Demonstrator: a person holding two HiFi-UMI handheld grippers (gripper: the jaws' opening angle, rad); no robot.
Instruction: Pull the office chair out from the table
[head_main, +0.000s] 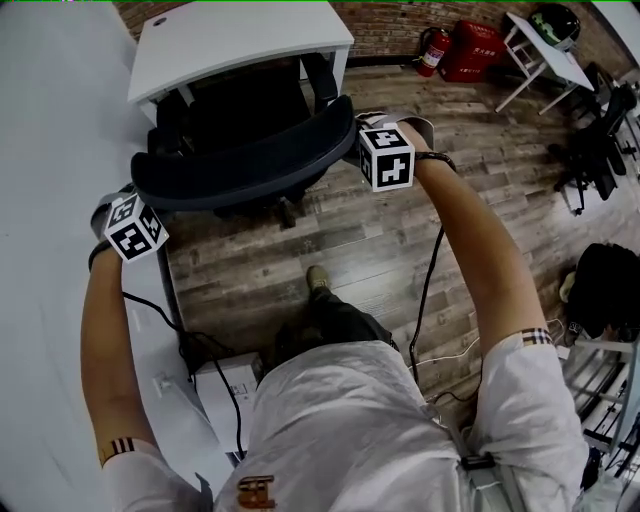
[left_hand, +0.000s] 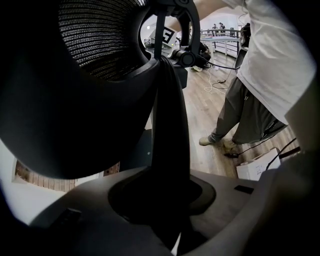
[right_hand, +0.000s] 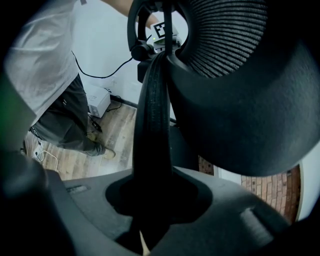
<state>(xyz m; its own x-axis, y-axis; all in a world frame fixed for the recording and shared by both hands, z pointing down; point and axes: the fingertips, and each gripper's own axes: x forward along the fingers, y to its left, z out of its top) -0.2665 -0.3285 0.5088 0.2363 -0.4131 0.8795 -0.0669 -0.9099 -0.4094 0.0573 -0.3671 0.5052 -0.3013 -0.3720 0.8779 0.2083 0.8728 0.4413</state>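
The black office chair (head_main: 245, 150) stands in front of the white table (head_main: 240, 40), its seat partly under the tabletop. Its curved backrest top rail faces me. My left gripper (head_main: 138, 192) is shut on the left end of that rail, and my right gripper (head_main: 354, 138) is shut on the right end. In the left gripper view the dark rail edge (left_hand: 167, 130) runs straight into the left gripper (left_hand: 165, 205), with the mesh backrest (left_hand: 100, 40) beside it. The right gripper view shows the same: the rail (right_hand: 152, 125) is clamped in the right gripper (right_hand: 152, 205).
A white wall (head_main: 50, 200) runs along the left. On the wooden floor near my feet lie a white box (head_main: 230, 390) and cables (head_main: 425, 290). A red fire extinguisher (head_main: 432, 50), a red case (head_main: 478, 50), a white folding table (head_main: 540, 50) and another black chair (head_main: 598, 150) stand at the back right.
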